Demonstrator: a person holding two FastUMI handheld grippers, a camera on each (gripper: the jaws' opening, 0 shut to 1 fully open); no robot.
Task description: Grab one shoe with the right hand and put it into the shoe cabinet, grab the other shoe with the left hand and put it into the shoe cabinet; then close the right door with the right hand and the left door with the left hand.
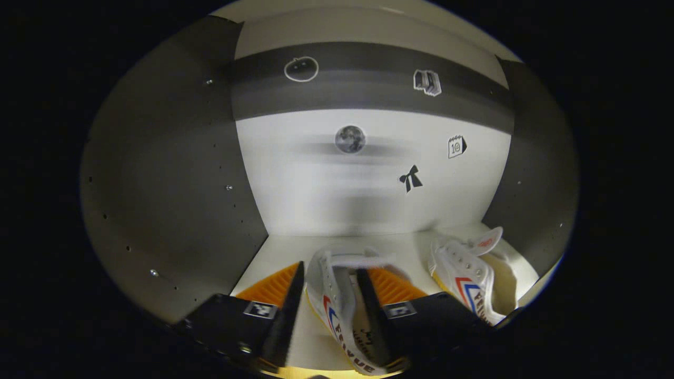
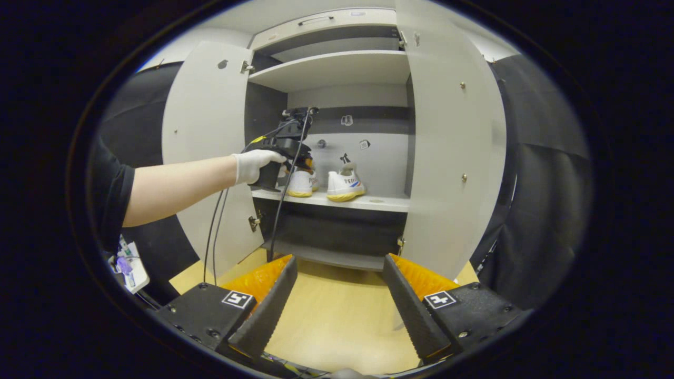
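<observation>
Two white shoes with red and blue stripes stand on the middle shelf (image 2: pixel 379 201) of the shoe cabinet. My left gripper (image 1: pixel 330 266) reaches into that compartment, open around one shoe (image 1: pixel 337 310). Its right finger sits inside the shoe's opening and its left finger stands outside the side wall with a slim gap. The other shoe (image 1: pixel 468 279) rests to the right, near the side panel. In the right gripper view a gloved hand (image 2: pixel 255 164) holds the left gripper (image 2: pixel 295 155) over the left shoe (image 2: pixel 301 185), beside the second shoe (image 2: pixel 343 187). My right gripper (image 2: pixel 339 258) hangs open and holds nothing, low in front of the cabinet.
Both cabinet doors stand open: the left door (image 2: pixel 205 147) and the right door (image 2: pixel 447 147). An upper shelf (image 2: pixel 331 68) and a dark lower compartment (image 2: pixel 331 231) frame the shoes. Cables (image 2: pixel 279 210) hang from the left gripper. A wooden floor (image 2: pixel 337 316) lies below.
</observation>
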